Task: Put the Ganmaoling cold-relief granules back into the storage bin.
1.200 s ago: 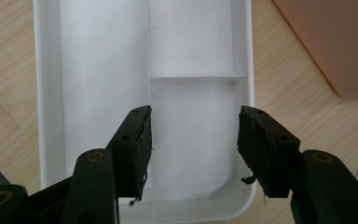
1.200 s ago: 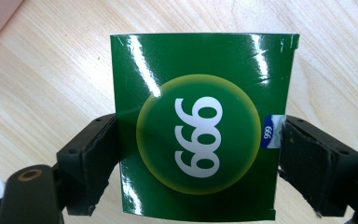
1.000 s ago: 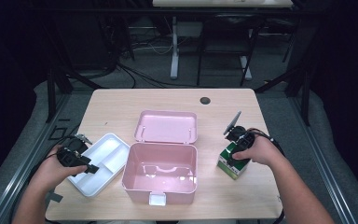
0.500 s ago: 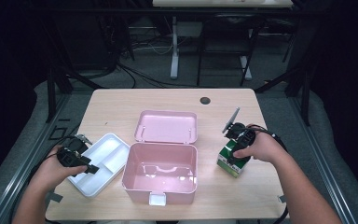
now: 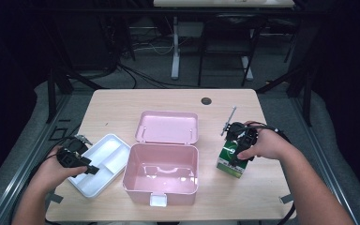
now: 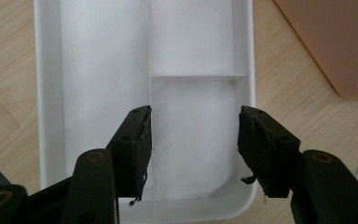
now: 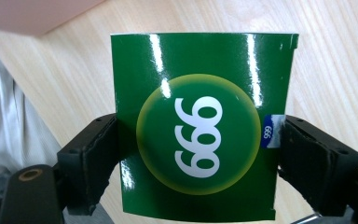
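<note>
A glossy green carton (image 7: 200, 93) marked 999 stands on the wooden table (image 5: 122, 105), to the right of the open pink box (image 5: 161, 190). My right gripper (image 7: 198, 163) is shut on it, with one pad pressed against each side. In the high view the same carton (image 5: 228, 165) sits under my right gripper (image 5: 236, 152). A white divided tray (image 6: 102, 70) lies left of the pink box. My left gripper (image 6: 193, 140) hovers open over its near end, and nothing is between the jaws. The high view places my left gripper (image 5: 88, 168) on the tray (image 5: 104, 150).
The pink box's lid (image 5: 168, 127) lies flat behind the box, and the box looks empty inside. A small dark round disc (image 5: 206, 101) sits near the table's far edge. Cables trail off the table's left side. Dark table legs and cables stand on the floor beyond.
</note>
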Tool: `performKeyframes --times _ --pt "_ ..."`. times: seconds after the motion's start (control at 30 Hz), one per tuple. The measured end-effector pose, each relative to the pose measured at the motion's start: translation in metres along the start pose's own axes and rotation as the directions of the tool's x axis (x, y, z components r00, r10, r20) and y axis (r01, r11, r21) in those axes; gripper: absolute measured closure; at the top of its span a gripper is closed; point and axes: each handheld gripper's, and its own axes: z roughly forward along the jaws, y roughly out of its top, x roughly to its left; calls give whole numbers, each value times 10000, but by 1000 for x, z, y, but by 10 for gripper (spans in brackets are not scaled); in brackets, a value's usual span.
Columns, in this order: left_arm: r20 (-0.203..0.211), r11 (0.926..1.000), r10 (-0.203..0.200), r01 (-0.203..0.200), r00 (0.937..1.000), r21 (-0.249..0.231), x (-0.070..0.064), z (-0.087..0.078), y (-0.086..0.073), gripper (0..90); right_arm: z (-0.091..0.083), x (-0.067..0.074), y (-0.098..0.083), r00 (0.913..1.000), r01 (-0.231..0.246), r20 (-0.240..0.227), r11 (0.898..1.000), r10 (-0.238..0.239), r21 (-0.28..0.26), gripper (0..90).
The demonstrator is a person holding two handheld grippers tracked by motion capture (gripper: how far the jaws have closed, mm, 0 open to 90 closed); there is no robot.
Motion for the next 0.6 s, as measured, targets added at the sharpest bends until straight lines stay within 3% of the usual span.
performKeyframes --times 0.2,0.33,0.6 --pt "26 10000 -46 46 10000 -12 1 0 -1 451 -7 8 2 9958 913 -23 9958 -913 -20 167" --pt "41 10000 -43 43 10000 -42 1 -1 -1 451 -14 14 5 9878 1558 74 9878 -1558 46 168" --pt "21 10000 -10 10 10000 -43 1 -1 -1 451 -28 26 12 9752 2208 144 9753 -2208 18 168"
